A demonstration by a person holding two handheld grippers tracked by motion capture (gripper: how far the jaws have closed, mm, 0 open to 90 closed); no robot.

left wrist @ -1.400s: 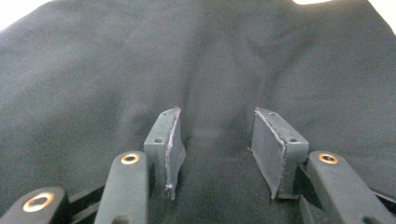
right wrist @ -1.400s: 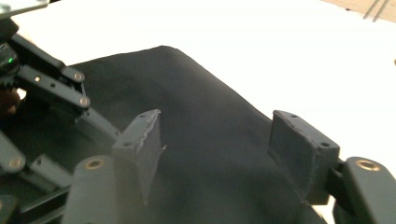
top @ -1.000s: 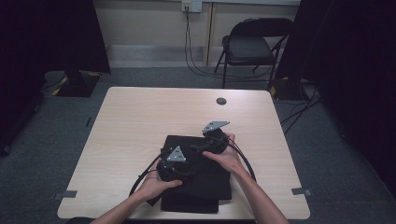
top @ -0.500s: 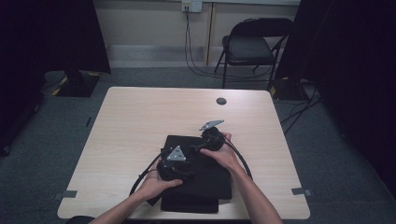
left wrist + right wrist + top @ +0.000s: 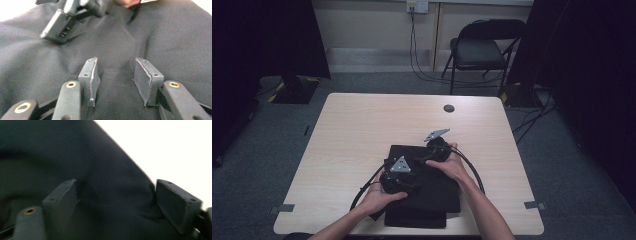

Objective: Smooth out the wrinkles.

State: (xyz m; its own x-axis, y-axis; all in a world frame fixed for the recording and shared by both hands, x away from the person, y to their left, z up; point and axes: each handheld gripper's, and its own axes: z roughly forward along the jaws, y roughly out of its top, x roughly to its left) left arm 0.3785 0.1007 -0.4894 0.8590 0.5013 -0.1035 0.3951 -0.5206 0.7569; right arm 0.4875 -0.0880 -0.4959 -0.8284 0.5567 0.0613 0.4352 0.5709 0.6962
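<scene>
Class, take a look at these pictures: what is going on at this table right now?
A person works on a folded black cloth garment lying on the near part of a light wooden table. Each hand holds a two-jaw gripper. The left gripper hovers over a fold in the fabric, jaws open. The right gripper is at the garment's far edge, jaws open on either side of the cloth there. Neither has closed on the cloth.

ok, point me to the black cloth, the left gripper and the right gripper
black cloth (image 5: 439,192): high view, bare flat part near the person's edge of the table.
left gripper (image 5: 115,77): left gripper view, midway between its open fingertips, over the cloth.
right gripper (image 5: 117,202): right gripper view, midway between its open fingertips, over the cloth's edge.
</scene>
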